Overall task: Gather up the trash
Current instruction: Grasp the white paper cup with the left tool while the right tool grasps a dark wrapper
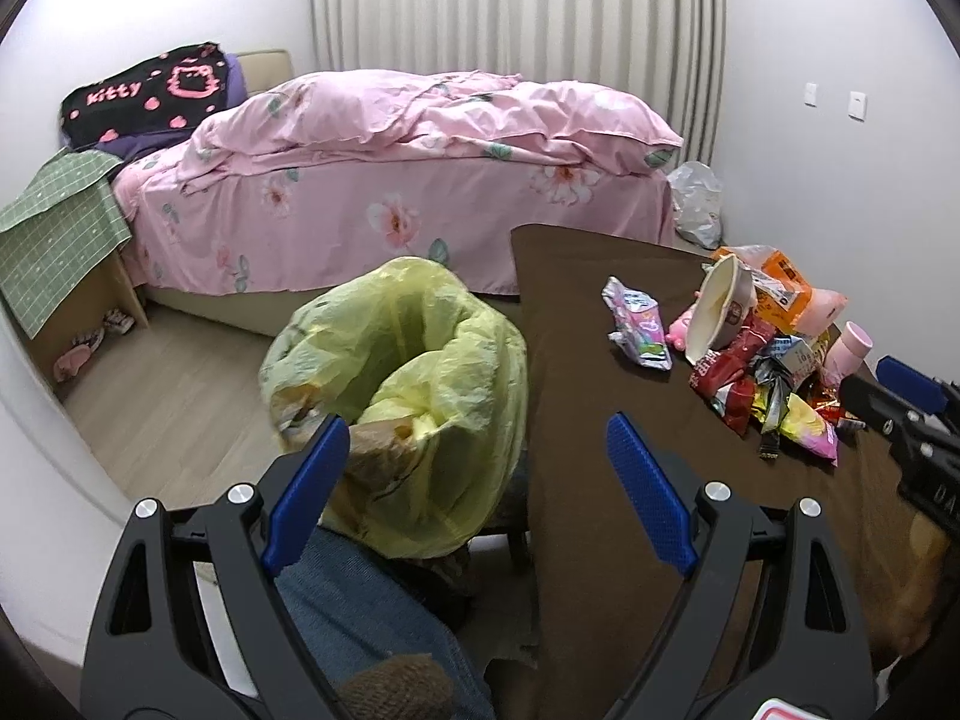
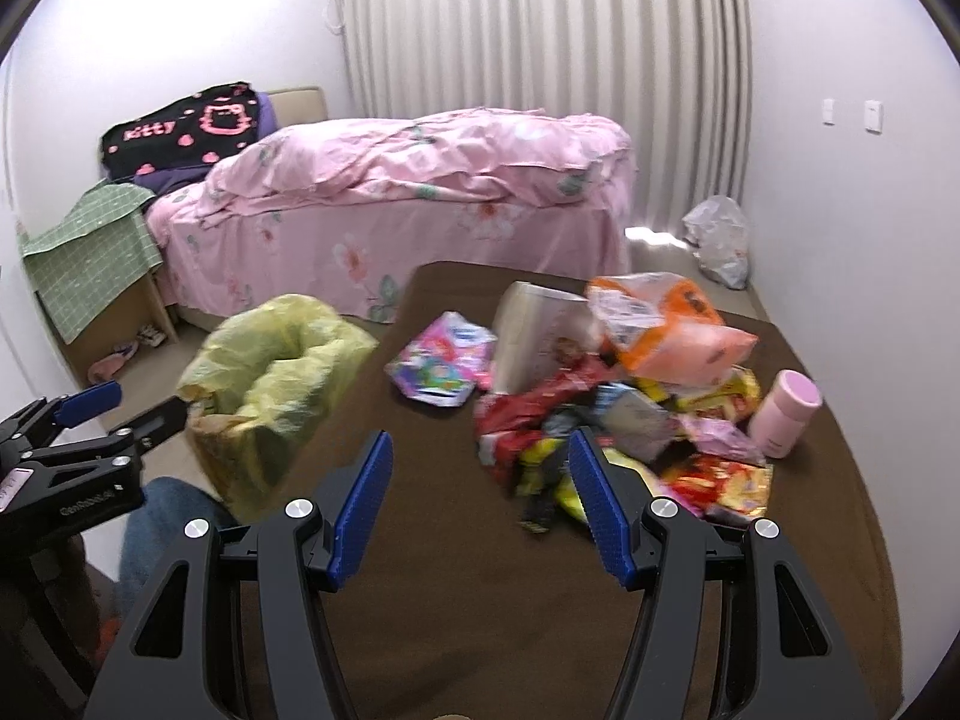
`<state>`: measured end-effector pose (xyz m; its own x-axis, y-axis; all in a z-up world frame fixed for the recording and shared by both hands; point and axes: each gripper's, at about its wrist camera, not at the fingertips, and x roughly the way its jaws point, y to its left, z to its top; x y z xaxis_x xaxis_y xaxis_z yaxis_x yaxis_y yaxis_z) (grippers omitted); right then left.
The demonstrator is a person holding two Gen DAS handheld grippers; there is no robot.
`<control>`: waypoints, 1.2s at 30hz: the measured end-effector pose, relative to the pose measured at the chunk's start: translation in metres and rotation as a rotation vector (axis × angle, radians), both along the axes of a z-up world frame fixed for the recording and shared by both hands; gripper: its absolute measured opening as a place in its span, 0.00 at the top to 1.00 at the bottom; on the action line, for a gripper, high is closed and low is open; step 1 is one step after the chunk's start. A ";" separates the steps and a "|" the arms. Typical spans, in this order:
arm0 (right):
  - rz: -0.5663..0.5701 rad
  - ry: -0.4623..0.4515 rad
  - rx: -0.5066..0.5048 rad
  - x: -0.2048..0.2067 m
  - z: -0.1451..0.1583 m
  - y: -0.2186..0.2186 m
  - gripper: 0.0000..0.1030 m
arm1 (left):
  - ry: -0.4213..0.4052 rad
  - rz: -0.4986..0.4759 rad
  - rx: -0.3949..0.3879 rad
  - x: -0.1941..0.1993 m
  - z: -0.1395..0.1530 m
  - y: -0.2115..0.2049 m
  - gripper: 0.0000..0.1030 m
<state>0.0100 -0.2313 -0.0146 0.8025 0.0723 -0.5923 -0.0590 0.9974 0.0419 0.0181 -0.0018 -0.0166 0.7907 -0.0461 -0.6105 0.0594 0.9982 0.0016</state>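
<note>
A: Left tool (image 1: 477,447)?
B: Jaws spread wide, nothing held. It hangs off the bench's left edge, over the yellow-lined bin (image 1: 402,384). The left pad overlaps the bin's near rim in view; can't tell if it touches.

A: Right tool (image 2: 480,468)?
B: Also wide apart, empty. It hangs over the near middle of the bench (image 2: 432,570); the right pad sits just in front of the wrapper pile (image 2: 606,426), contact unclear because of blur.

A: Where's the trash?
B: Heaped on the right half of the bench: red and yellow wrappers, an orange bag (image 2: 654,324) on top, and a paper bowl (image 1: 717,306) tipped on its side. A pink pack (image 2: 444,360) lies apart toward the far left side. A pink cup (image 2: 786,414) stands upright at the pile's right edge.

A: Room?
B: The bench's near half and left strip are bare brown cloth. The bin stands on the floor (image 1: 168,396) just beside the bench's left edge, mouth open. The bed (image 1: 390,180) is beyond it, with open floor between. A denim-clad leg (image 1: 366,612) shows below the left tool.
</note>
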 end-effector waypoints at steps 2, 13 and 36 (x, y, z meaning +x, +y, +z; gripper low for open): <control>-0.029 0.013 -0.002 0.006 -0.005 -0.016 0.44 | 0.001 -0.033 -0.003 0.008 -0.005 -0.008 0.19; -0.161 0.063 -0.007 0.017 -0.038 -0.107 0.44 | 0.076 -0.311 -0.172 0.101 -0.030 -0.070 0.14; -0.084 0.170 0.061 0.010 -0.084 -0.124 0.44 | 0.135 -0.550 -0.164 0.157 -0.015 -0.152 0.73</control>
